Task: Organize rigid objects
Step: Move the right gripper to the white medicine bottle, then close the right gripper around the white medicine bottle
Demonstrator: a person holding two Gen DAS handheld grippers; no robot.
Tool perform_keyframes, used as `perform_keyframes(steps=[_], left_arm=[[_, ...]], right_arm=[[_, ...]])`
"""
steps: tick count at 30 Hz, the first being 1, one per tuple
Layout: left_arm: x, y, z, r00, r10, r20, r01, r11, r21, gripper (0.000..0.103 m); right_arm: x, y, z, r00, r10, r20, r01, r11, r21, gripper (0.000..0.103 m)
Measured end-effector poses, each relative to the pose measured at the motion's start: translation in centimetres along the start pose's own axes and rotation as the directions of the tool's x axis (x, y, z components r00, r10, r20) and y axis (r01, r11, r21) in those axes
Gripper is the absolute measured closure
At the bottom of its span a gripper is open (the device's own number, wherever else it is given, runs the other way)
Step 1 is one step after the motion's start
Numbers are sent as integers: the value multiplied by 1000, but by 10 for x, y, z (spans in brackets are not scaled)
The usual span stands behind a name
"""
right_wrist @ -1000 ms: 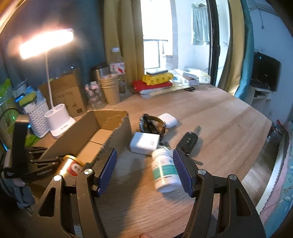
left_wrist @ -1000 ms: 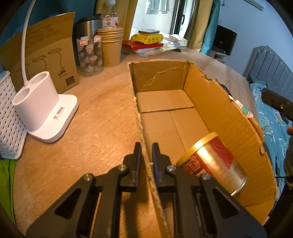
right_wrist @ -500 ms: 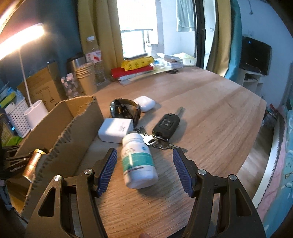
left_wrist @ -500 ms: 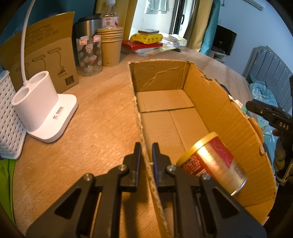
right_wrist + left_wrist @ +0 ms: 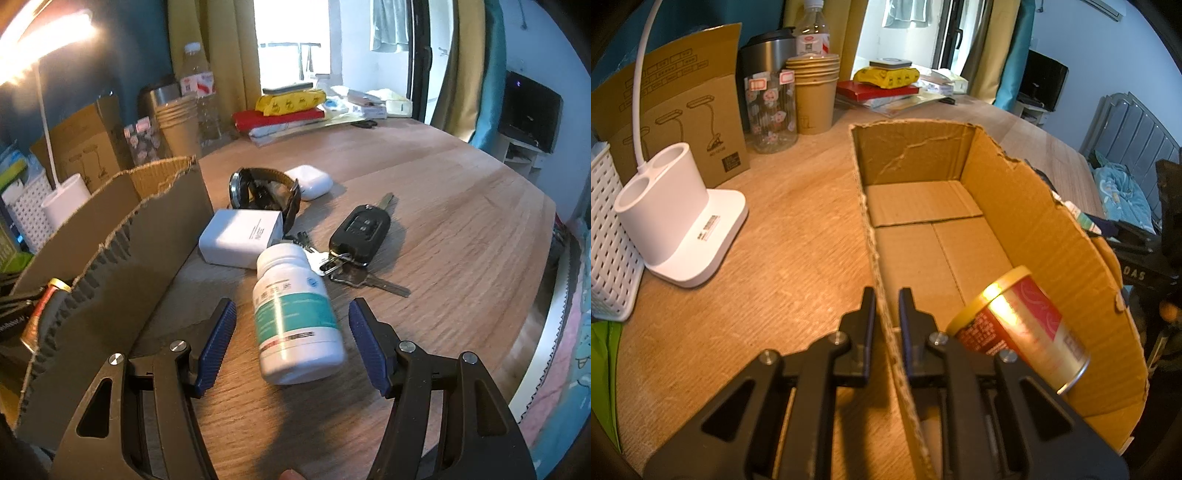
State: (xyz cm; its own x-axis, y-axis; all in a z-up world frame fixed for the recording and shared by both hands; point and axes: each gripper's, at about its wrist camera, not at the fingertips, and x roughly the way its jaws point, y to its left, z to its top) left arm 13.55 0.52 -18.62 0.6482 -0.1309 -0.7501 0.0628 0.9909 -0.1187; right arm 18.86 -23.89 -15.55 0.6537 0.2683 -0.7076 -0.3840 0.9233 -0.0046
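My left gripper point(image 5: 887, 301) is shut on the near left wall of the open cardboard box point(image 5: 1027, 206), one finger on each side of the wall. A red and gold can point(image 5: 1019, 328) lies tilted in the box's near corner. My right gripper point(image 5: 291, 314) stands open, its blue pads point(image 5: 218, 339) on either side of a white pill bottle point(image 5: 295, 314) that lies on the wooden table, apart from both pads. Beyond the bottle lie a white charger block point(image 5: 240, 236), a car key with keys point(image 5: 360, 232), a watch point(image 5: 262, 188) and a white earbud case point(image 5: 310, 181).
A white lamp base point(image 5: 679, 225), a white basket point(image 5: 609, 240), a flat carton point(image 5: 676, 118), a glass jar point(image 5: 772, 110), stacked paper cups point(image 5: 814, 96) and books point(image 5: 879, 88) stand at the table's back. The table's edge point(image 5: 532, 295) curves off at the right.
My right gripper has come down and closer, so the pill bottle now lies between its open pads. The left gripper has kept still on the box wall.
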Motion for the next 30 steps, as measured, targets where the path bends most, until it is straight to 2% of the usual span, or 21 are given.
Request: perform_keyframes(steps=[15,19,21,30], left_arm=[[1,0,-1,1000,-3,-1,3,1000,8,89],[1,0,-1,1000,-3,-1,3,1000,7,89],[1,0,-1,1000,-3,-1,3,1000,8,89],[1,0,-1,1000,-3,-1,3,1000,8,89]], right_arm=[[13,4,-1,1000,-11,-24,11,1000,-19,37],[12,6,-2,1000,-27,-14,27,999,-32,54],[12,6,-2,1000,-27,-12,27,999,-36,58],[8,6,-3,1000,-16,3,16,999,-35,58]])
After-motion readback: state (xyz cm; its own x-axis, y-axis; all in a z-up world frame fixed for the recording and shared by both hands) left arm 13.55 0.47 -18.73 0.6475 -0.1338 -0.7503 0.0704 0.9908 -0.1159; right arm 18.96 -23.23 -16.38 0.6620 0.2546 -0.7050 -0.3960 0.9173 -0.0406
